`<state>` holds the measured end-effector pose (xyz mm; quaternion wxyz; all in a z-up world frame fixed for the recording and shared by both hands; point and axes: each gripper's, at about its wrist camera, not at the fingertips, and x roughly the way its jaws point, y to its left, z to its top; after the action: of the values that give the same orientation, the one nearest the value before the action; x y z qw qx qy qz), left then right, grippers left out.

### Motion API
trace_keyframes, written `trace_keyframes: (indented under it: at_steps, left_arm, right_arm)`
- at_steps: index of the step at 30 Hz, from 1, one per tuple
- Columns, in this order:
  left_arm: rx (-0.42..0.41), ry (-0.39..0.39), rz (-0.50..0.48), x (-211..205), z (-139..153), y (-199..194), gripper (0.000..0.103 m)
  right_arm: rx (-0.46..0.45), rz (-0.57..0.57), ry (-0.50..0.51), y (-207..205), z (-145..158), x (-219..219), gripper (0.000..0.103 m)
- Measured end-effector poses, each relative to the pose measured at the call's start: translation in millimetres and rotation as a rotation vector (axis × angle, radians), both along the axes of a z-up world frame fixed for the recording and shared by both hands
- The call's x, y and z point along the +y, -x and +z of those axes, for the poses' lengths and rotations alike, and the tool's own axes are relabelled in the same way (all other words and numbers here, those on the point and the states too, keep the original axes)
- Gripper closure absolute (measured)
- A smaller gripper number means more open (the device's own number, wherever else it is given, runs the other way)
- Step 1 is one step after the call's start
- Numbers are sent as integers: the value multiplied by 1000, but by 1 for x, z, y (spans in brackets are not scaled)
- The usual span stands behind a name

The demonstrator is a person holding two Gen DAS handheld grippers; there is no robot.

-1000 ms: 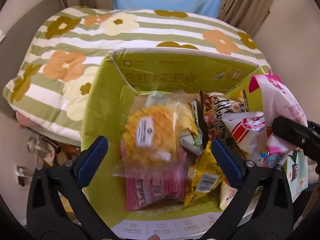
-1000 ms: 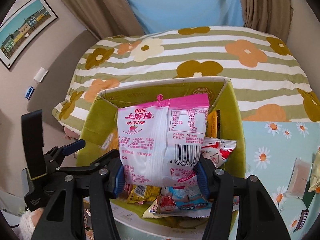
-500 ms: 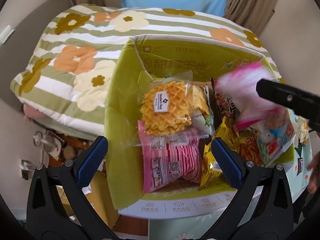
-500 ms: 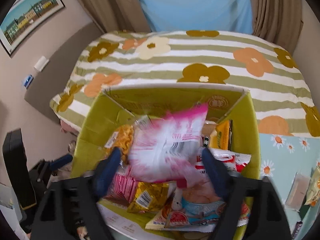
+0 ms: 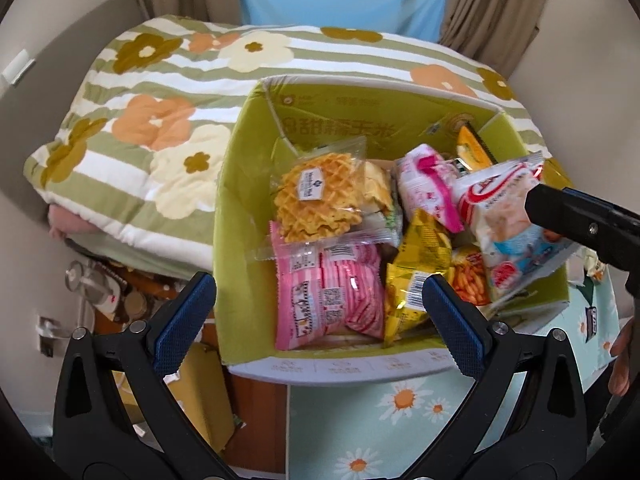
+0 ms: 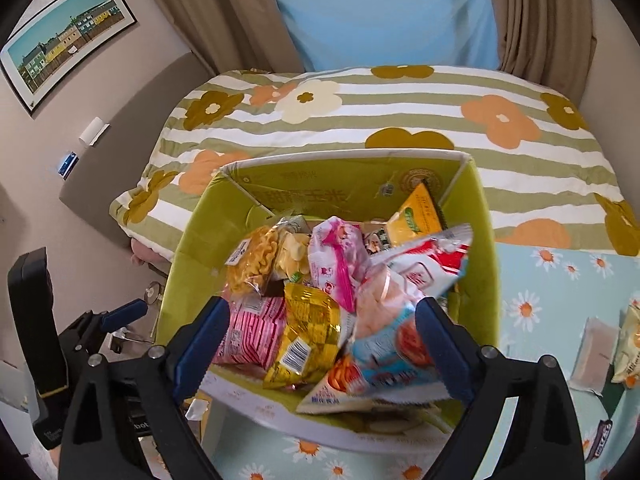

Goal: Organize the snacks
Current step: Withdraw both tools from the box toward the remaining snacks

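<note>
The snacks still to be sorted lie loose on the daisy-print cloth [image 6: 532, 308] at the far right of the right wrist view: a pale pinkish packet [image 6: 595, 354] and, just beside it at the frame edge, a yellowish packet [image 6: 628, 344], with a small dark packet [image 6: 600, 442] nearer the camera. The pinkish one lies flat with its long axis running roughly away from the camera, so its short sides face left and right. All three lie to the right of the green carton [image 6: 188, 256], outside it and apart from its wall. Inside the carton the pile is already deep: a waffle packet [image 5: 316, 196] at the back left, a pink striped bag [image 5: 328, 296] in front of it, a gold bag [image 5: 420, 264], a pink-and-white bag [image 5: 424, 188] toward the middle, and a red, white and blue bag [image 5: 512, 224] slanting over the right rim. The right gripper [image 6: 320, 348] hangs over the carton's near edge with its jaws spread wide and nothing between them; the bags seen in the gap lie below in the carton. The left gripper [image 5: 320, 320] is likewise wide open and empty, low at the carton's left front corner. Judging from this, the right gripper is much the nearer to the loose packets and would have to swing right and down to reach them.
</note>
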<state>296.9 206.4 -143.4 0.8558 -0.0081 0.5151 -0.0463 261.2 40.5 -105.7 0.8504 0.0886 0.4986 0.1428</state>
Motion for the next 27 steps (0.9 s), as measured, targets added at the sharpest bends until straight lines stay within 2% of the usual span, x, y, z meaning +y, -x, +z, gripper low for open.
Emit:
trace_keyframes:
  at_steps: [6, 12, 17, 20, 27]
  left_arm:
    - [-37, -5, -58, -23, 14, 9, 1]
    - [-70, 2, -108, -62, 32, 22, 1]
    - [-86, -1, -145, -115, 45, 31, 1]
    - [-83, 48, -173, -150, 48, 37, 1]
    - [-70, 56, -272, -245, 39, 51, 1]
  right_arm:
    - [-34, -52, -5, 21, 14, -25, 11]
    - [-68, -114, -20, 47, 27, -69, 11]
    - [-84, -164, -4, 69, 36, -121, 11]
    - [-93, -201, 22, 84, 41, -158, 11]
    - [-93, -333, 46, 118, 37, -253, 11]
